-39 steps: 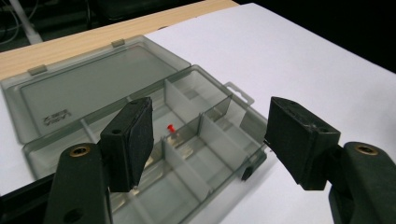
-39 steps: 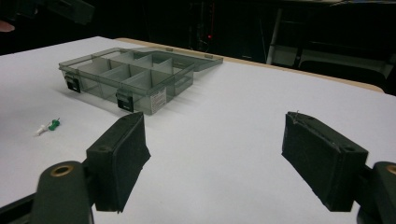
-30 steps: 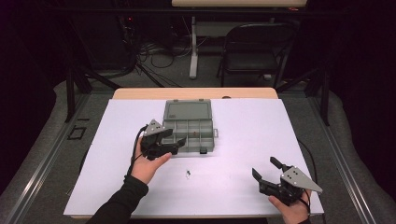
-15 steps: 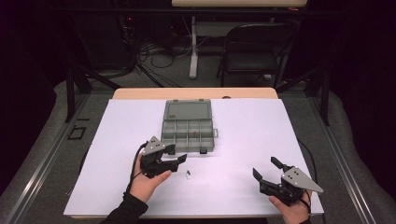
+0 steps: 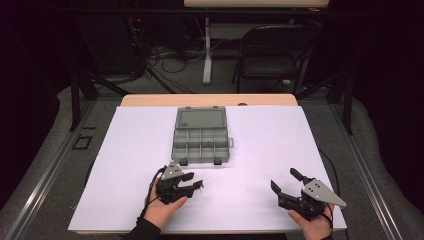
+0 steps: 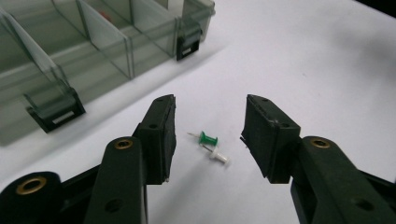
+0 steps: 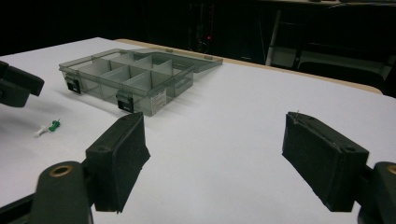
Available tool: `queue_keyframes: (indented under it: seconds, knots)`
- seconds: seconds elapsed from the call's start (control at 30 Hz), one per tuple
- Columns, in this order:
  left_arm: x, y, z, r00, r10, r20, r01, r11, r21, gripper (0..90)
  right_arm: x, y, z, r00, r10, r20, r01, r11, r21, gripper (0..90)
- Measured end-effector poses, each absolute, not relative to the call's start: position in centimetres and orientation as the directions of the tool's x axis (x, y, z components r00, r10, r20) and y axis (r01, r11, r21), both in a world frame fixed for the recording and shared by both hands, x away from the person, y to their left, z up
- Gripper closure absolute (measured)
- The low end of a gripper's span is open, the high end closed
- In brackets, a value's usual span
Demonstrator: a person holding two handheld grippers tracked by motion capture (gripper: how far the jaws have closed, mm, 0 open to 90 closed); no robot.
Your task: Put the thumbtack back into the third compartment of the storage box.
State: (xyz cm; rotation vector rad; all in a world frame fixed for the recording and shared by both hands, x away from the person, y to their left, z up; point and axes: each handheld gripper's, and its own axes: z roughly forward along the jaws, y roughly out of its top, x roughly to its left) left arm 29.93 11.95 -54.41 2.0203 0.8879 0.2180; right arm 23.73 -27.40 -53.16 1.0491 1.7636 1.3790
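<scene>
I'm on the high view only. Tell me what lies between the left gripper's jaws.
Observer: A green push pin and a white push pin, touching, between the left gripper's jaws, which have just been closing; neither pad presses them.
Operator: Report the organizer.
Observer: The organizer box lies open, with something small and red in one compartment.
Operator: Now the right gripper.
Observer: The right gripper is wide open over bare paper.

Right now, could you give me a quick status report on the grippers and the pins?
Left gripper just been closing, green pushpin and white pushpin between jaws, untouched. Right gripper open, empty. Organizer box lid open, nothing in the way.
</scene>
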Motion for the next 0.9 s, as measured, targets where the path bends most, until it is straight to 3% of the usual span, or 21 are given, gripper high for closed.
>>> queue_keyframes:
  seconds: [0.9]
  knots:
    - [29.9,9.9,-56.0,0.690,0.708,-0.149,0.567,-0.401,0.719,70.0,23.8,-27.5,-53.2,-0.467,0.884,-0.019,0.187,0.120,0.975,20.9]
